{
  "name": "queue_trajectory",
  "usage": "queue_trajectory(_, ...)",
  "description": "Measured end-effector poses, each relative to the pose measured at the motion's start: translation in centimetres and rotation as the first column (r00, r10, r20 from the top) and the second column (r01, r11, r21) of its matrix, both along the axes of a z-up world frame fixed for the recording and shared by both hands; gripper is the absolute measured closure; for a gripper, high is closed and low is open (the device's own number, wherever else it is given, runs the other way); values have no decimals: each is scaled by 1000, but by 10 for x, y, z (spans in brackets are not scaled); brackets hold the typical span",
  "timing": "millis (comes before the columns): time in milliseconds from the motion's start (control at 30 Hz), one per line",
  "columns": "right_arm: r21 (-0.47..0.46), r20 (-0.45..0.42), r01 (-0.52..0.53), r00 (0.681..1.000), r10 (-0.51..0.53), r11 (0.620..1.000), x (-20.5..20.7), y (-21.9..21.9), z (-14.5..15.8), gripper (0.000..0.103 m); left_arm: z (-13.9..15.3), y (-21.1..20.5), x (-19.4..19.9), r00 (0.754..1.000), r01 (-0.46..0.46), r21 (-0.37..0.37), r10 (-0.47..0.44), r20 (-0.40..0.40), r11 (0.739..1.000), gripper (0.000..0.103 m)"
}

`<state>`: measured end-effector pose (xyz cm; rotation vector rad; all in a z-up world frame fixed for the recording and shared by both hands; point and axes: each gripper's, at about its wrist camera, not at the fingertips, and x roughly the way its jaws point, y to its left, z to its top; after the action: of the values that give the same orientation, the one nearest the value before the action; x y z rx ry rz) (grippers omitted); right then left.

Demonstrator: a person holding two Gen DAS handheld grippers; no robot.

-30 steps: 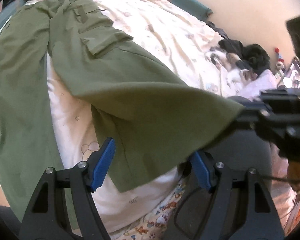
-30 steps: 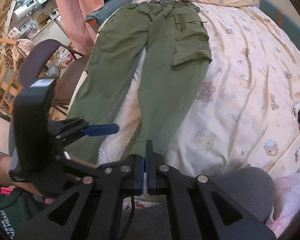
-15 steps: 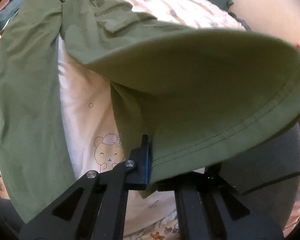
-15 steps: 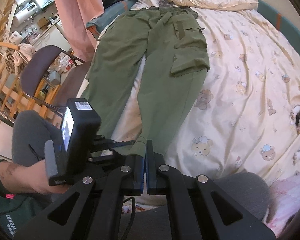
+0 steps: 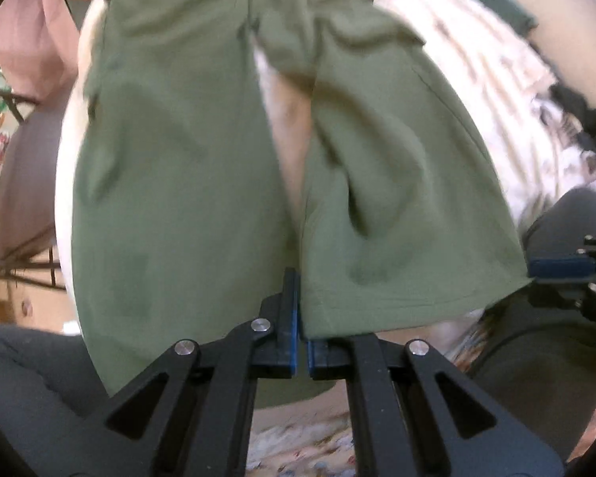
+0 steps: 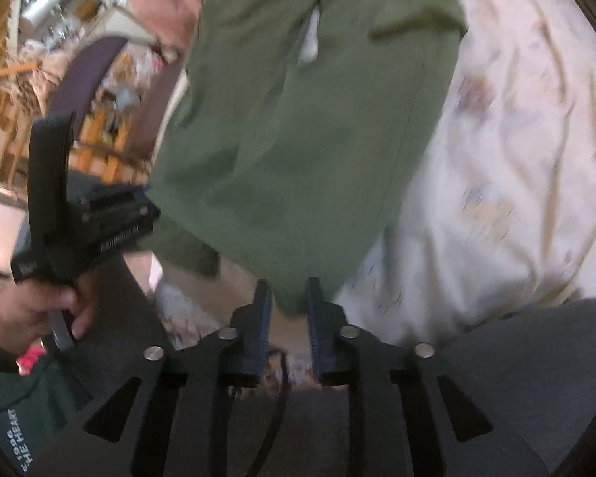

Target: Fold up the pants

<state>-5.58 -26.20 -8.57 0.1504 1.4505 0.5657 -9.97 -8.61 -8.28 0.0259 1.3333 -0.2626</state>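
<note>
The green pants lay spread on the bed. The left gripper was clamped on one hem corner; the right gripper's jaws were opening, the other corner between them.

Bed carried cream bear-print sheet, wrinkled. Green pants lay on it lengthwise, waist toward far edge, hems at near edge, legs side by side with strip of sheet showing between. Dark clothing pile sat at right edge.
</note>
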Motion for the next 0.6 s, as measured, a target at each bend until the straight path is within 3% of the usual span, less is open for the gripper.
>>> queue_trajectory(100,0,-9,49,999,-49,999,-1,-13,1,28,-7,7,1,1000,-13,32,13,-8,999,102)
queue_trajectory(200,29,-11,189,982,-189,981,6,-44,2,27,-7,10,3,1000,-30,27,30,-9,999,102)
queue_trajectory(300,63,-68,385,922,-381,921,14,-67,-17,30,-7,8,3,1000,-28,16,29,-13,999,102)
queue_trajectory(367,66,-133,445,891,-434,893,18,-60,-34,33,-7,8,0,1000,-22,17,23,-9,1000,102)
queue_trajectory(433,21,-143,460,880,-452,888,22,-44,-51,33,-6,12,1,1000,-29,14,29,-4,999,102)
queue_trajectory(467,2,-161,446,883,-440,895,23,-36,-61,38,-6,13,2,999,-34,9,34,-4,999,102)
queue_trajectory(500,2,-204,431,883,-422,902,23,-29,-75,63,-4,15,2,999,-40,-4,40,-7,999,102)
queue_trajectory(533,7,-243,424,879,-410,905,20,-24,-83,98,-2,16,0,999,-40,-19,40,-7,999,102)
queue_trajectory(600,9,-207,367,911,-357,930,17,-15,-76,100,6,12,-3,1000,-11,-59,11,-6,998,102)
